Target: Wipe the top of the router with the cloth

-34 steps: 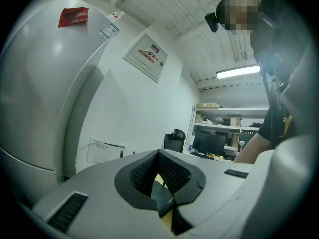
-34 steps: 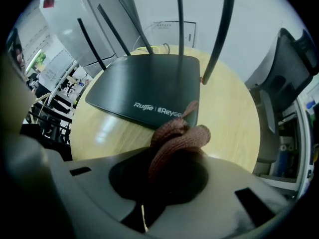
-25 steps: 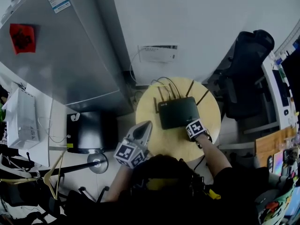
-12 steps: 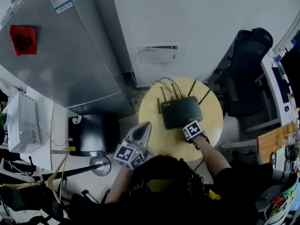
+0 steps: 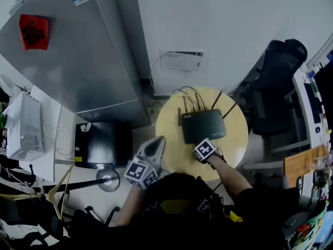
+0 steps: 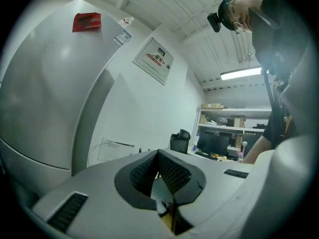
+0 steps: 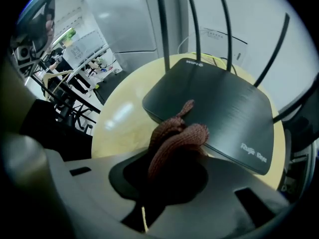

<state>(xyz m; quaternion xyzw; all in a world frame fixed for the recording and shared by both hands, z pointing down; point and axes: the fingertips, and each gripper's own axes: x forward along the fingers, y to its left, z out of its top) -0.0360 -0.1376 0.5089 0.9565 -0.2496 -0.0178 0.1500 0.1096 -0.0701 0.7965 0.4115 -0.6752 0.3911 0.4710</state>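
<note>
Right gripper (image 7: 167, 176) clamped on the cloth (image 7: 175, 136), judged soft and limp and best pinched mid-bundle, at the near edge of the rigid router (image 7: 219, 101) on the round table (image 7: 117, 121); left gripper (image 6: 167, 183) closed, empty.

Brand print on the router

White lettering (image 7: 256, 152) on the black router (image 7: 219, 103) top, at the corner ahead and right of the jaws, reads roughly "Ruijie Reyee"; the smaller mark (image 7: 192, 61) at its far edge is illegible.

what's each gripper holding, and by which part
Right gripper clamps the brown cloth by a bunched fold, over the router near its front edge. Left gripper: shut, holding nothing.
</note>
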